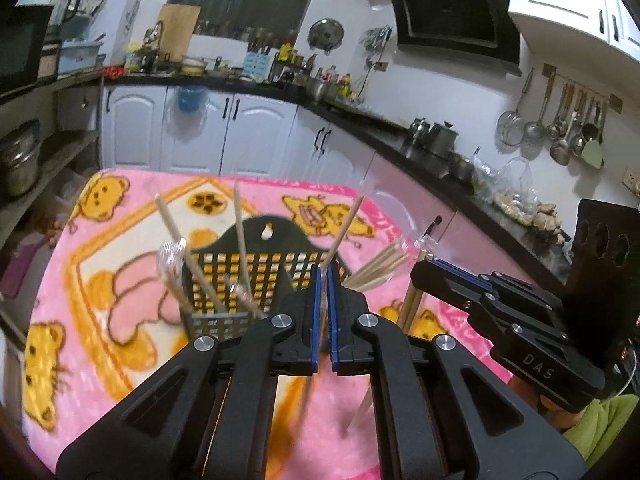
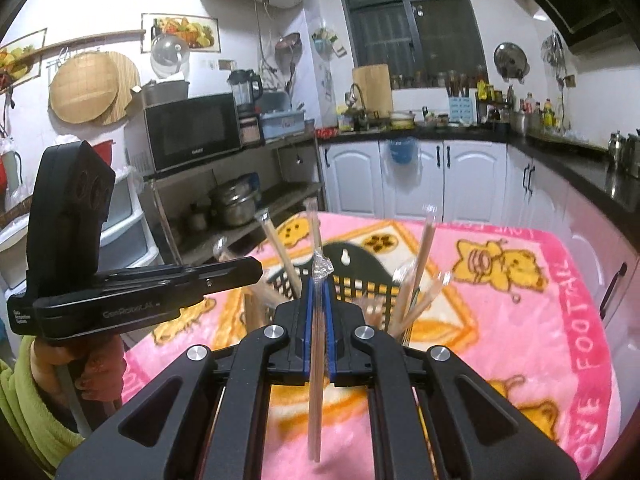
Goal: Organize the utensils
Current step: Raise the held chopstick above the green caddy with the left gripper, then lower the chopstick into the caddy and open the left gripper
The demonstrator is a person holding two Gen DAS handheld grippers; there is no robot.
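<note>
A black perforated utensil basket [image 1: 256,240] [image 2: 362,258] stands on the pink cartoon blanket [image 1: 120,280], with several wooden chopsticks [image 1: 240,224] in clear wrappers leaning in it. My left gripper [image 1: 324,276] hangs just in front of the basket, shut on a single chopstick [image 1: 348,224] that slants up to the right. My right gripper [image 2: 319,284] is shut on a plastic-wrapped pair of chopsticks [image 2: 316,380] that runs upright between its blue pads. Each gripper shows in the other's view: the right gripper [image 1: 420,272] to the right, the left gripper [image 2: 256,270] to the left.
More chopsticks [image 1: 376,270] lean out of the basket's right side. White cabinets [image 1: 200,136] and a dark counter [image 1: 400,136] with pots surround the table. A shelf with a microwave [image 2: 192,132] stands to the left. A person's hand in a green sleeve [image 2: 28,400] holds the left gripper.
</note>
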